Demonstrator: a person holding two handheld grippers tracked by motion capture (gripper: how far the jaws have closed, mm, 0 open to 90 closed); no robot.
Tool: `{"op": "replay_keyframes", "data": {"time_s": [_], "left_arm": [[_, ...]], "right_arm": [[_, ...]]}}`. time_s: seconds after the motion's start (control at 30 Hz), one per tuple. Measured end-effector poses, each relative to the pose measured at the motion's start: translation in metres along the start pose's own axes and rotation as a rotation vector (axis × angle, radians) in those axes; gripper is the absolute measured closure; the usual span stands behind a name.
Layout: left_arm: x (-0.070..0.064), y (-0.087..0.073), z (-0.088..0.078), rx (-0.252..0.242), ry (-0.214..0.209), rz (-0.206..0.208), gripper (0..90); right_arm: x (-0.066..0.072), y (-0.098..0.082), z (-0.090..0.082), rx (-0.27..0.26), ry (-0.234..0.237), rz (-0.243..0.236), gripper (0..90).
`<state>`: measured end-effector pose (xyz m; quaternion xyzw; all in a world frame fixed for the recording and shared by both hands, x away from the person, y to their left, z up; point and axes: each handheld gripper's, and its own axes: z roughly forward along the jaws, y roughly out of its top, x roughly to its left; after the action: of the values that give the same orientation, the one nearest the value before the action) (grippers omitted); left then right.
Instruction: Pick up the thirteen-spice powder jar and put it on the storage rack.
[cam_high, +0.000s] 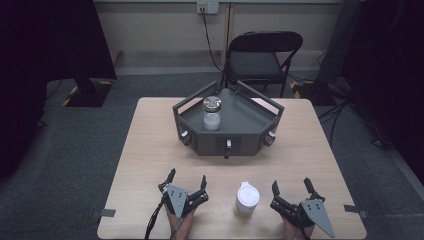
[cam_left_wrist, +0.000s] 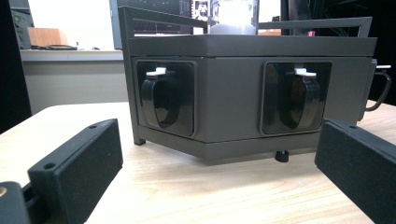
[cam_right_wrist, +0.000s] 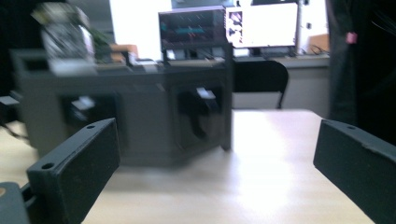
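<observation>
Upright, white bottle (cam_high: 247, 198) stands between both open tongs.

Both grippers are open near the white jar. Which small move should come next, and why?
Probably move the right gripper left toward the white jar. Its jaws are open and empty, and the jar stands free on the table between it and the left gripper.
</observation>
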<state>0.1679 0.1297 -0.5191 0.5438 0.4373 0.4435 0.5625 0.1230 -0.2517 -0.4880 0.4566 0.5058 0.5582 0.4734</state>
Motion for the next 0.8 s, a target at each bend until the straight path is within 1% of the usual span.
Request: {"op": "replay_keyframes", "data": {"time_s": [0.1, 0.13, 0.2, 0.27, 0.3, 0.33, 0.37, 0.4, 0.47, 0.5, 0.53, 0.6, 0.7, 0.8], "left_arm": [[0.0, 0.0, 0.0, 0.0, 0.001, 0.0, 0.2], [0.0, 0.0, 0.0, 0.0, 0.001, 0.0, 0.3], [0.0, 0.0, 0.0, 0.0, 0.001, 0.0, 0.2], [0.0, 0.0, 0.0, 0.001, 0.001, 0.0, 0.2], [0.0, 0.0, 0.0, 0.001, 0.001, 0.0, 0.2], [0.0, 0.0, 0.0, 0.0, 0.002, 0.0, 0.3], [0.0, 0.0, 0.0, 0.0, 0.002, 0.0, 0.3], [0.0, 0.0, 0.0, 0.0, 0.002, 0.0, 0.2], [0.0, 0.0, 0.0, 0.0, 0.002, -0.001, 0.2], [0.0, 0.0, 0.0, 0.0, 0.002, 0.0, 0.2], [0.0, 0.0, 0.0, 0.0, 0.002, 0.0, 0.2], [0.0, 0.0, 0.0, 0.0, 0.002, 0.0, 0.2], [0.0, 0.0, 0.0, 0.0, 0.002, -0.001, 0.2], [0.0, 0.0, 0.0, 0.0, 0.002, 0.0, 0.2]], "right_arm": [[0.004, 0.01, -0.007, -0.058, 0.061, 0.025, 0.0], [0.007, 0.015, -0.01, -0.069, 0.092, 0.029, 0.0], [0.012, 0.02, -0.013, -0.081, 0.136, 0.023, 0.0], [0.02, 0.022, -0.016, -0.081, 0.179, 0.018, 1.1], [0.024, 0.021, -0.018, -0.083, 0.194, 0.016, 2.3], [0.03, 0.017, -0.02, -0.088, 0.215, 0.005, 2.9], [0.036, 0.015, -0.022, -0.085, 0.226, -0.005, 3.0], [0.04, 0.013, -0.023, -0.074, 0.238, -0.014, 3.1], [0.046, 0.009, -0.022, -0.045, 0.267, -0.007, 3.9], [0.048, 0.008, -0.022, -0.033, 0.273, -0.008, 4.2], [0.053, 0.005, -0.021, -0.018, 0.272, -0.021, 4.9], [0.059, 0.001, -0.022, 0.003, 0.261, -0.03, 7.6], [0.062, -0.005, -0.023, 0.039, 0.246, -0.001, 11.9], [0.062, -0.006, -0.024, 0.073, 0.237, 0.01, 15.2]]}}
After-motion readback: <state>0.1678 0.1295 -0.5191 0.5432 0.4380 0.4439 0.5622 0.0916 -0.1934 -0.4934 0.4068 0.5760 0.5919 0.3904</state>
